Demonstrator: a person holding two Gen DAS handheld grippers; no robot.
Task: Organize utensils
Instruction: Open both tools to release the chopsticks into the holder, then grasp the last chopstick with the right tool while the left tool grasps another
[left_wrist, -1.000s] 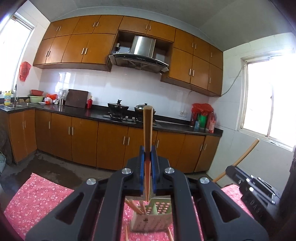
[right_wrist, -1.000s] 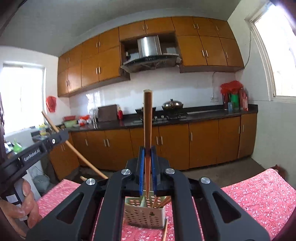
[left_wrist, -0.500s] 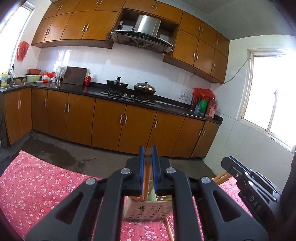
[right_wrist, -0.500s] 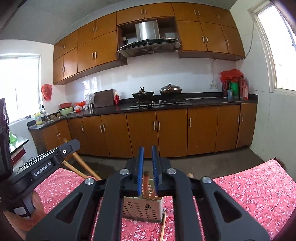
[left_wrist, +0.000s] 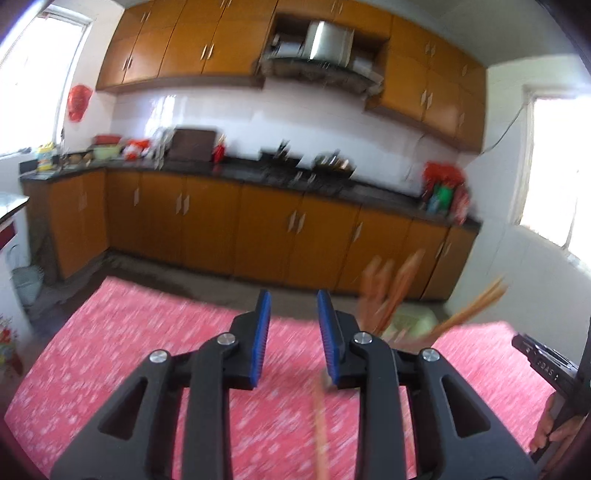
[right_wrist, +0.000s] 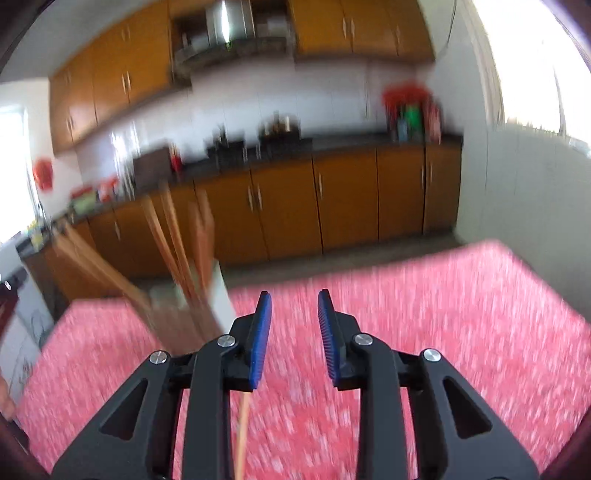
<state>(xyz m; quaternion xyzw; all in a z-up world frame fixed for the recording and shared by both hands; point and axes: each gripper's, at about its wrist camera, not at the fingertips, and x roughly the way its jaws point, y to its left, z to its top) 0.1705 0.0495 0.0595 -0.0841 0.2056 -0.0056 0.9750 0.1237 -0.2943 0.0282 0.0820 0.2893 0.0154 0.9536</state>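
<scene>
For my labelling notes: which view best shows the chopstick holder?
Neither is sharp. The right wrist view shows more: the chopstick holder with its pale wall and chopsticks standing in it. In the left wrist view the holder is a pale smear behind blurred chopsticks.

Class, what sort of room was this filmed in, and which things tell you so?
A home kitchen, most likely. Wooden cabinets run under a dark countertop, a steel range hood hangs above, and pots sit on the stove.

Left gripper (left_wrist: 291, 325) and right gripper (right_wrist: 293, 325) both gape empty, seemingly level though blurred
</scene>
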